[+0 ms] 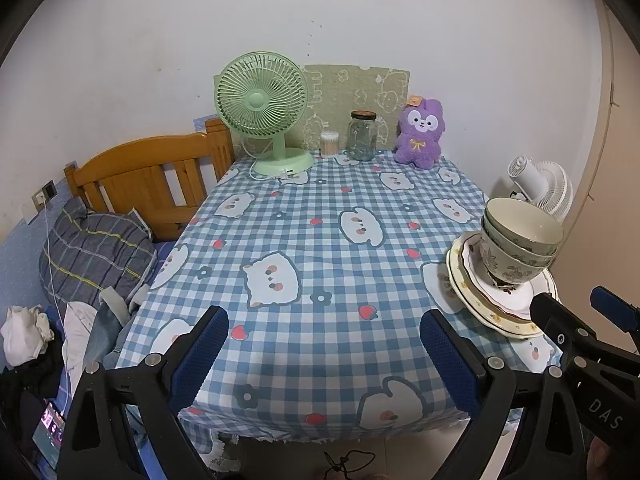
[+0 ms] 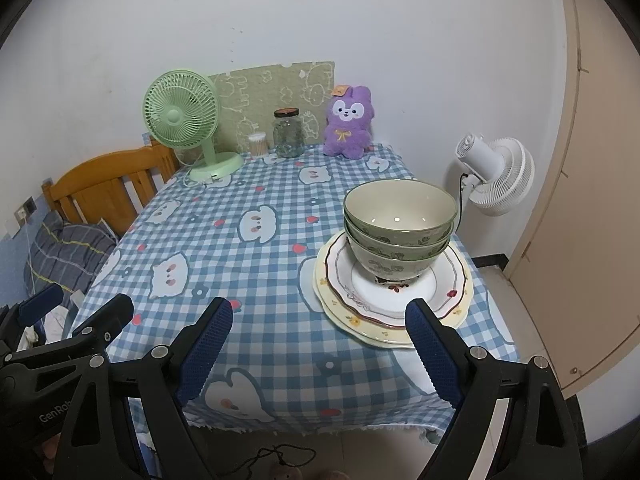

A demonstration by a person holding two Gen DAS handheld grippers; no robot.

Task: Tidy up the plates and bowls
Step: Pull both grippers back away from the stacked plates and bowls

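Three green bowls (image 2: pixel 400 232) sat nested inside one another on a stack of plates (image 2: pixel 390 304), and the whole pile stood near the right edge of the worktop (image 2: pixel 248 264), toward its front right corner. The bowl tower looked slightly off centre on the top plate, leaning a little toward the far side. The right gripper (image 2: pixel 318 344) hovered just in front of the pile with its jaws spread wide and empty, one fingertip overlapping the plate rim in view, though contact could not be confirmed. The left gripper (image 1: pixel 324 344) hung over the front edge of the worktop, well apart from the dishes, jaws equally wide and holding nothing. The risk seemed to lie in the stack's height and its place close to the edge: a nudge on the plate rim or a grab at only the upper bowl could tip the nest or slide the plates off the checked tablecloth. Further back, a green fan (image 2: pixel 182 120), a glass jar (image 2: pixel 288 134) and a purple plush toy (image 2: pixel 349 122) lined the far edge.
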